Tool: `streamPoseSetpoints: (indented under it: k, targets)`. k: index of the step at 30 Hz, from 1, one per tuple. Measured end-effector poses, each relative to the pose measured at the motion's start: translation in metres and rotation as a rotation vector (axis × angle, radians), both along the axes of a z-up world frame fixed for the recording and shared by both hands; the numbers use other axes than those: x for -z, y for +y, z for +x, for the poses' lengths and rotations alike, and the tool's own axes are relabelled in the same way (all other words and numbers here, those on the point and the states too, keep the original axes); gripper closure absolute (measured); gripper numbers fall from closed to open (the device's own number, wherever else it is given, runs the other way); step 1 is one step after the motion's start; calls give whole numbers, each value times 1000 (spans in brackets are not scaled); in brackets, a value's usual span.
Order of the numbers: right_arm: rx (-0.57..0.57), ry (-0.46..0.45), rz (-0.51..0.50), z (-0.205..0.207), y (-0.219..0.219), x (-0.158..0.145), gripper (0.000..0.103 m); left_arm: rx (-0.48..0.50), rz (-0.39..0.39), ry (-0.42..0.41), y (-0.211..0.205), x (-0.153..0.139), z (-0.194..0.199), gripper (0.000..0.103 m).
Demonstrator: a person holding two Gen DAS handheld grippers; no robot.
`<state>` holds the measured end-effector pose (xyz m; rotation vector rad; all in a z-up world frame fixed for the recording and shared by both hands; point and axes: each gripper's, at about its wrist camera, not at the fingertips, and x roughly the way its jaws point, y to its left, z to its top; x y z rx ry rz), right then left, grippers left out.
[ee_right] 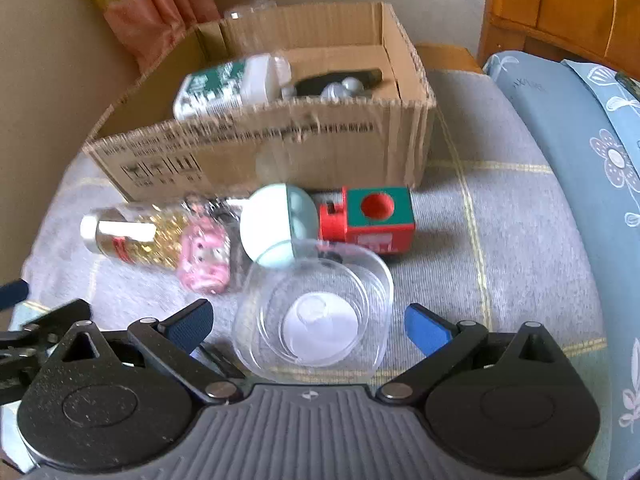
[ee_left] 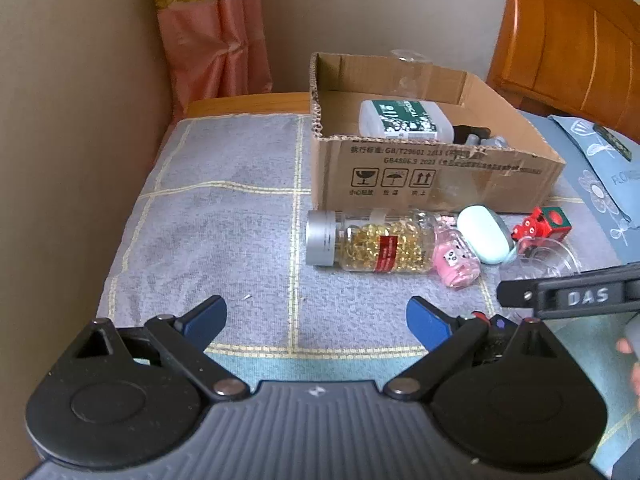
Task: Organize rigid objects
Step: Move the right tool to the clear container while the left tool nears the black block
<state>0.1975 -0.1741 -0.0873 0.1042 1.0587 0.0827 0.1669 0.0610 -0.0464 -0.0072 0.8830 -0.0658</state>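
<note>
Item 1, left gripper (ee_left: 316, 316): I hold it released, jaws spread wide with nothing between them, low in the centre of the left wrist view over the grey towel (ee_left: 216, 216).

Item 2, capsule bottle (ee_left: 370, 244): lies on its side just right of centre in that view, silver cap to the left, long axis running left to right across the frame. It sits ahead of my left jaws and slightly right, so its length lies along the gap between them.

Item 3, pink toy (ee_left: 458, 266): touching the bottle's right end.

Item 4, pale blue case (ee_left: 484, 236): just beside the toy, further right.

Item 5, red block toy (ee_left: 548, 224): right edge of the row, near the box front.

Item 6, cardboard box (ee_left: 436, 178): upper centre, open top, already holding a white and green bottle (ee_left: 404, 118).

Item 7, clear plastic cup (ee_right: 316, 316): in the right wrist view, lower centre, mouth tipped toward the lens, lying between the spread, empty jaws of my right gripper (ee_right: 308, 322). I cannot tell whether a pad touches it.

Judgement: the right gripper is nearest a graspable piece; the cup looks like the next pick, the box ahead and upper left of it.
</note>
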Motion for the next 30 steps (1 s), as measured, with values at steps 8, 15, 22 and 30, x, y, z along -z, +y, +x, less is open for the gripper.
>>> streamPoseSetpoints:
  k: [8, 15, 22, 30]
  targets:
    - [30, 15, -31, -12, -28, 7, 0, 62, -6, 3, -3, 2, -4, 7]
    - [-23, -29, -128, -31, -41, 13, 0, 153, -38, 21, -14, 4, -10, 7]
    - [-62, -62, -144, -30, -41, 14, 0, 284, -32, 24, -38, 7, -23, 7]
    - [-83, -100, -140, -33, -41, 16, 0, 365, -7, 35, -63, 26, -24, 7]
